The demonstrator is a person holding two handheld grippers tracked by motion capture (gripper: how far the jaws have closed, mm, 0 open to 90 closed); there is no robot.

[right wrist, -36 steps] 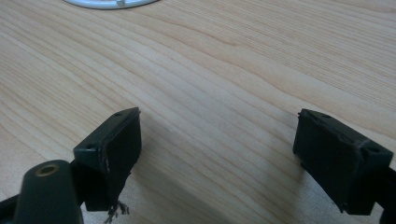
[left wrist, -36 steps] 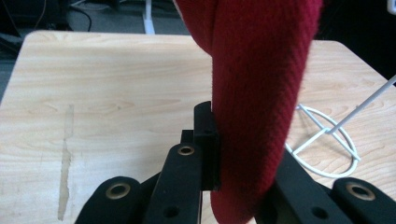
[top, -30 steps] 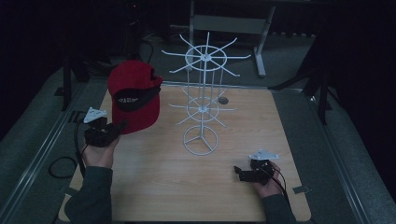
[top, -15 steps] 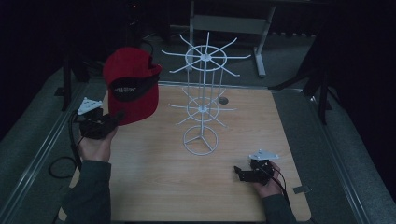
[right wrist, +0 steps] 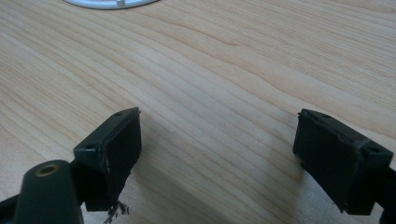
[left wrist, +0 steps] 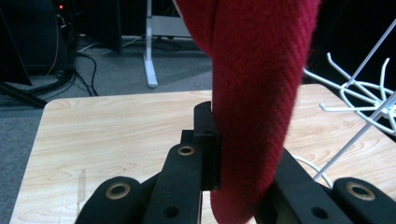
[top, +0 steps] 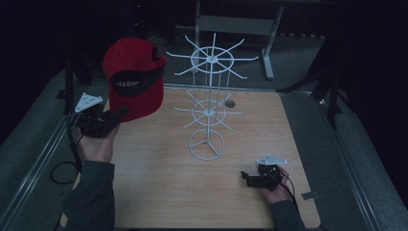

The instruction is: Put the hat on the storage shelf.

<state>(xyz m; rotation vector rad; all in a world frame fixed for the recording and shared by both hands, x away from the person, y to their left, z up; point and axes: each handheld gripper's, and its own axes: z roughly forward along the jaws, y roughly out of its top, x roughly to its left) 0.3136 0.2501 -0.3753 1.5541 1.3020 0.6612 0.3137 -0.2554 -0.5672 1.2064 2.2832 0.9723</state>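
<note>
My left gripper [top: 114, 117] pinches the red cap [top: 133, 79] by its edge at upper left, beside the wire rack [top: 210, 103]; right gripper [top: 248, 178] gapes empty on the counter [top: 159, 192]; risk: thin fabric slips, or snags a prong.

surface: light wood counter [top: 159, 192], centre of frame | on it: white wire rack [top: 208, 144], ring base at middle | right claw [top: 249, 179] resting lower right
</note>
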